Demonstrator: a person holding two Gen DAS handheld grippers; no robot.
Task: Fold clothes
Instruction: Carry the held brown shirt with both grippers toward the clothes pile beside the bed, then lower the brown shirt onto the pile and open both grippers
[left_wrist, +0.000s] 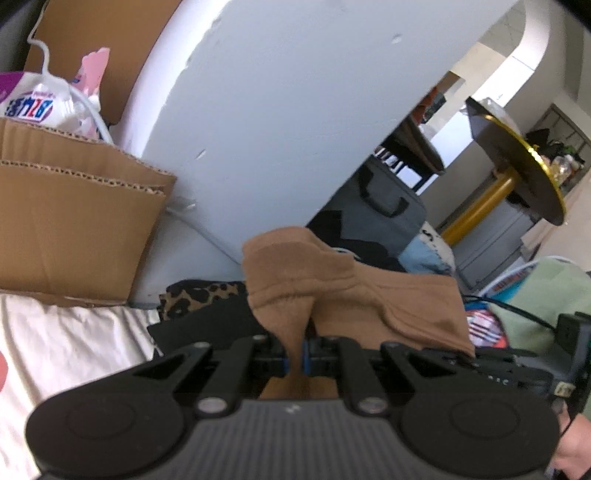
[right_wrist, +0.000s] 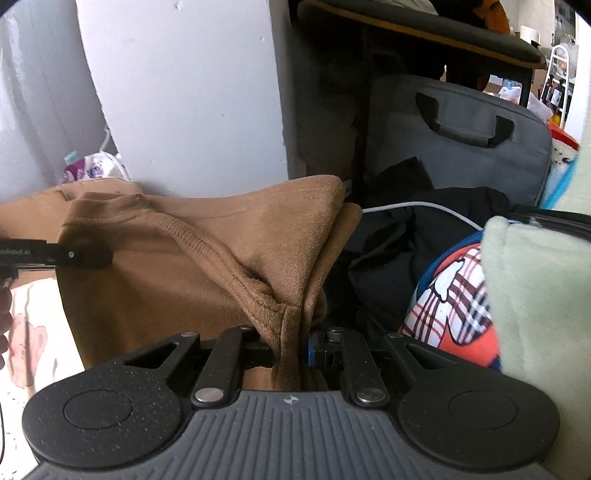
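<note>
I have the left gripper (left_wrist: 300, 360) clamped on one bunched edge of the brown garment (left_wrist: 354, 295) and the right gripper (right_wrist: 295, 347) on the other — it hangs stretched between them at frame centre, long axis side to side, soft, ribbed-hemmed, creased.

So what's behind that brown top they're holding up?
Behind the brown top sit dark clothes, a grey bag and a leopard-print piece. Whatever lies directly under it is covered.
</note>
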